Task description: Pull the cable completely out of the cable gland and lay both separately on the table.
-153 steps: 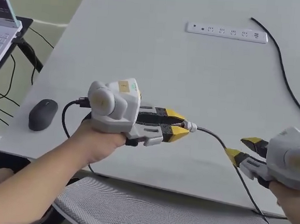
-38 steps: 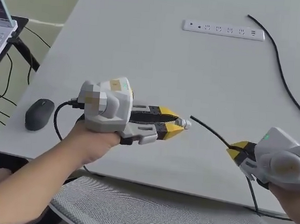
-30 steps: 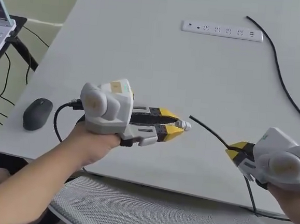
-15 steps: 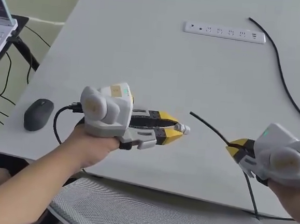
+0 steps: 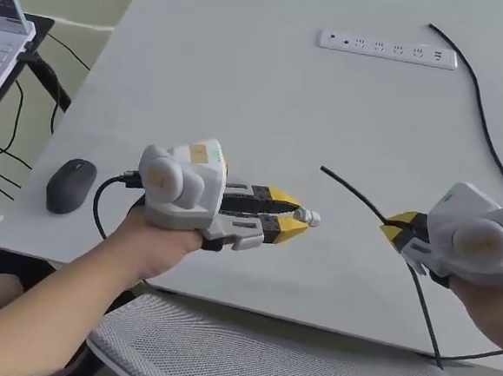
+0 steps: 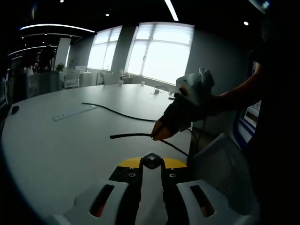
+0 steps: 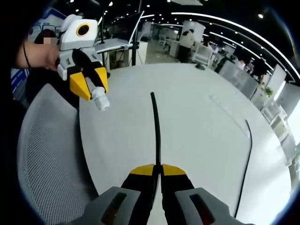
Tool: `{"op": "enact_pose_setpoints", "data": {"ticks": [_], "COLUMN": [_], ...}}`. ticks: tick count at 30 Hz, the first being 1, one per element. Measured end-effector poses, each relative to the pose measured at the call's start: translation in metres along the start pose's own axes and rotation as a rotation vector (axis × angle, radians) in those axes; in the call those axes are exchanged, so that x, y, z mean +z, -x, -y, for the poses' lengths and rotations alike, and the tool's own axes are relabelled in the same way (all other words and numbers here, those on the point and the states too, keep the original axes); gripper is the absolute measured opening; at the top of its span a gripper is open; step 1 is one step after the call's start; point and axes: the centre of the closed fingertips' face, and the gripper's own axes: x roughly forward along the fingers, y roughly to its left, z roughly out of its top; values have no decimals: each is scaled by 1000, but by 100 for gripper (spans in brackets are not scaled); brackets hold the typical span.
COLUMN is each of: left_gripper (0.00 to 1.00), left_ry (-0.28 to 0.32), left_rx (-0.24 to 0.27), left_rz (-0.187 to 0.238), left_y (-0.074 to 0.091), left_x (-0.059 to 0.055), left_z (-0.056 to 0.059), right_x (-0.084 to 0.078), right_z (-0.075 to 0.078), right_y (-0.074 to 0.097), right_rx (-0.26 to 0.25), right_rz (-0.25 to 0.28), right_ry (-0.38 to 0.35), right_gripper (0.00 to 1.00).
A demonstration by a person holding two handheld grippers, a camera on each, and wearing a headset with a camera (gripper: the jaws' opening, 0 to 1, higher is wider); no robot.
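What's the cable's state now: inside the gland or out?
Out: the cable ends in open air, clear of the cable gland in the left gripper.

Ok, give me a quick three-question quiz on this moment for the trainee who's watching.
1. What does the left gripper hold? A: cable gland. B: a screw. C: a plug.
2. True or false: the cable passes through the cable gland.
3. Fill in: the right gripper is shut on the ____.

Key: 1 A; 2 false, the cable's free end hangs apart from the gland; 3 cable.
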Motion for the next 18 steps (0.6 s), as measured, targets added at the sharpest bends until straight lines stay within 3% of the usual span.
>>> {"op": "enact_pose_setpoints", "data": {"ticks": [18], "left_gripper": [16], "left_ry": [28], "left_rx": [1], "left_rz": [0], "left_y": [15], "left_x": [-25], "left_z": [-12], "right_x": [35], "right_z": [-2], "right_y": [-36], "right_rx": [33], "right_rz": [-16], "right_ry": [-19], "right_gripper": [0]}}
